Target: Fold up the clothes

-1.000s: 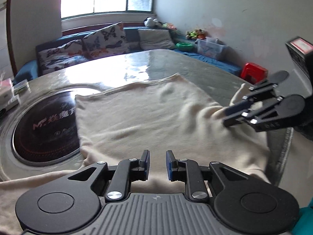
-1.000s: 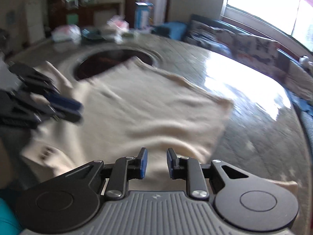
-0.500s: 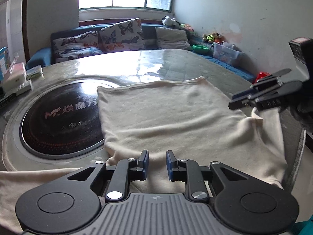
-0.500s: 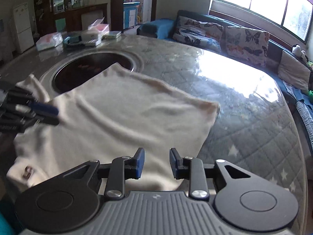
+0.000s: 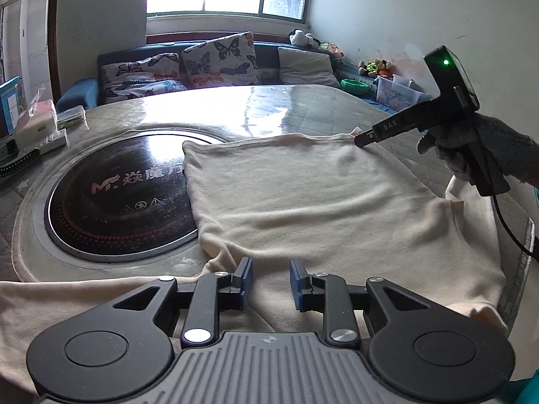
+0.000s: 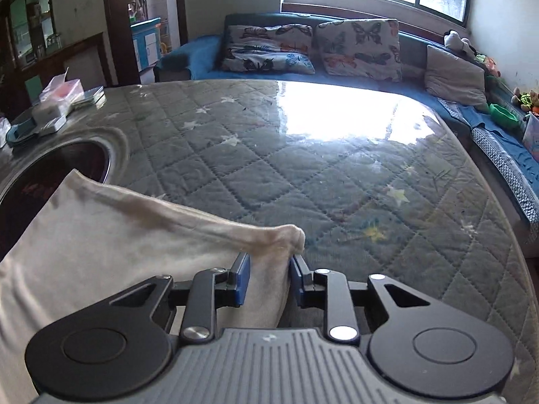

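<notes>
Right tongs [image 6: 269, 277] were closing on the garment [image 5: 320, 202] corner at twelve o'clock, for folding; left tongs [image 5: 270, 284], opening and empty, were held over the near hem.

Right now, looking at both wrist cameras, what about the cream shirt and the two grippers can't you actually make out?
- Cream garment: its near part is hidden by the left gripper body in the left wrist view, and cut by the left edge in the right wrist view.
- Right gripper: jaws closing around the garment corner; firm pad contact unclear. In the left wrist view its fingertips are too small to judge.
- Garment type: no collar or full sleeves visible.
</notes>
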